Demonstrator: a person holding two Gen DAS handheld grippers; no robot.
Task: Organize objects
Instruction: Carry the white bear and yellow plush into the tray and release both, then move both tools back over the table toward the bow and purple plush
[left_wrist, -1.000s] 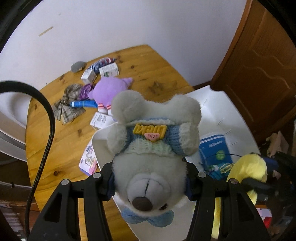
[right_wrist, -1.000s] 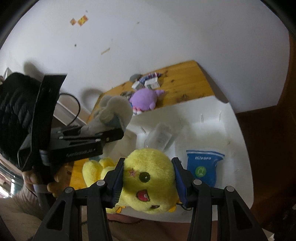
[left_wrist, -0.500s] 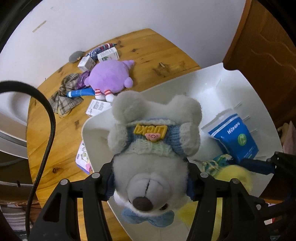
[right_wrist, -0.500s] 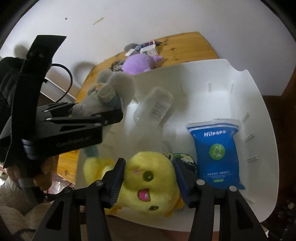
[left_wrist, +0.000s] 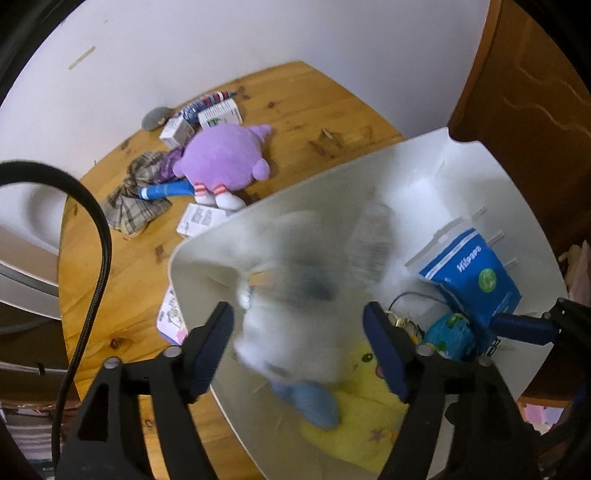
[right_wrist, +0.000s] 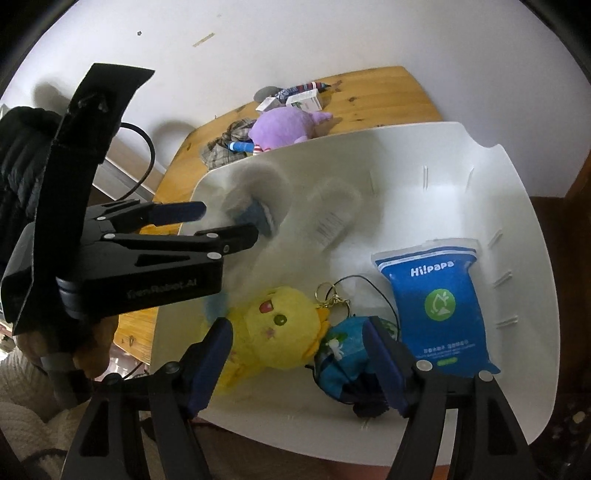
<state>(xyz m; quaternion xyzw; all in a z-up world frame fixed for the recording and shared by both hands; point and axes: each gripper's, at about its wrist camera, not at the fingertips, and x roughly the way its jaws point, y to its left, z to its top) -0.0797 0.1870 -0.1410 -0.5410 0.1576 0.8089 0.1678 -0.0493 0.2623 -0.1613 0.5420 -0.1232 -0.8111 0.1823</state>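
My left gripper (left_wrist: 296, 314) hangs over the white bin (left_wrist: 480, 155), its jaws opening. The grey-white bear plush (left_wrist: 288, 343) is a blur between the pads, free of them and dropping into the bin. My right gripper (right_wrist: 296, 328) is low over the bin's near end with its jaws opening too. The yellow plush (right_wrist: 273, 325) lies on the bin floor between its fingers, and neither pad touches it. In the right wrist view the left gripper (right_wrist: 228, 221) reaches in from the left, with the blurred bear (right_wrist: 255, 184) at its tips.
A blue wipes pack (right_wrist: 437, 302), a small blue keychain pouch (right_wrist: 347, 354) and a clear packet (right_wrist: 328, 218) lie in the bin. On the wooden table (left_wrist: 314, 110) behind it are a purple plush (left_wrist: 221, 162), a plaid cloth (left_wrist: 136, 199) and small boxes (left_wrist: 218, 114).
Both grippers sank over the bin and spread their jaws. The bear slipped out of the left gripper's hold, and the yellow plush left the right one and now lies on the bin floor.
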